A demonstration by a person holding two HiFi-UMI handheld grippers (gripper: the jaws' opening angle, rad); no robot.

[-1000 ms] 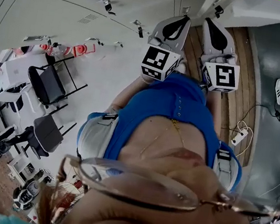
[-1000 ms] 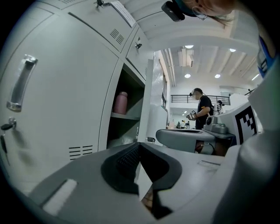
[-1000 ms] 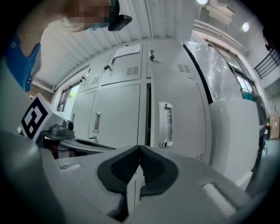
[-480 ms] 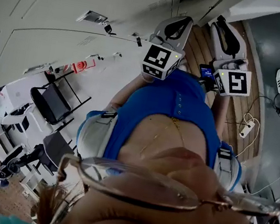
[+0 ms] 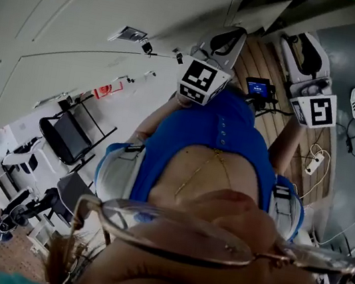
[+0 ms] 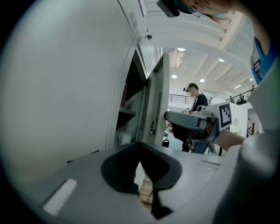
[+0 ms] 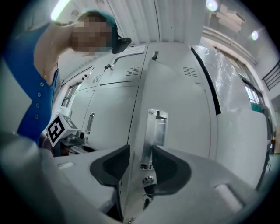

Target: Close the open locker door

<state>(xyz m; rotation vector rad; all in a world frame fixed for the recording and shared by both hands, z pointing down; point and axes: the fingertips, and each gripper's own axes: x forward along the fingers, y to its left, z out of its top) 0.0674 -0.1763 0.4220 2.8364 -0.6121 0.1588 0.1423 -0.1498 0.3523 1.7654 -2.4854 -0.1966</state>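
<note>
right gripper opening around locker door

Your grippers face grey lockers.
Your right gripper's jaws are opening, contents unclear; wooden planks show between it and your left gripper.

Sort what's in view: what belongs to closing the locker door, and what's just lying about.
Job in hand: locker door; its handle; right gripper, fingers opening with the door's edge between them.
Lying about: black chairs; power strip on the floor; pale container inside the locker.
</note>
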